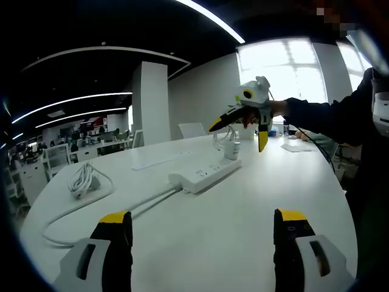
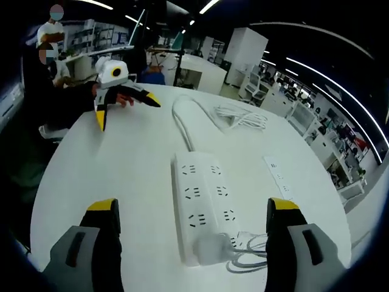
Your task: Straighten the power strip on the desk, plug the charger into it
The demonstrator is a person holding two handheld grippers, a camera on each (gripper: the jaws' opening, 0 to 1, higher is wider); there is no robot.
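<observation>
The white power strip [image 1: 203, 173] [image 2: 203, 204] lies flat on the round white desk [image 1: 243, 225] [image 2: 121, 176]. A white charger [image 1: 231, 150] [image 2: 213, 248] stands on one end of the strip, seemingly seated in a socket, and its thin cable [image 2: 249, 252] lies bunched beside it. My left gripper [image 1: 203, 234] [image 2: 127, 114] is open and holds nothing, well back from the strip. My right gripper [image 2: 193, 213] [image 1: 239, 135] hovers open above the charger end, touching nothing.
The strip's own cord runs to a loose coil [image 1: 82, 179] [image 2: 243, 115] on the desk. A flat white bar [image 1: 158, 161] [image 2: 279, 176] lies beside the strip. A person's dark sleeve [image 1: 328, 118] reaches in. Desks and chairs stand beyond.
</observation>
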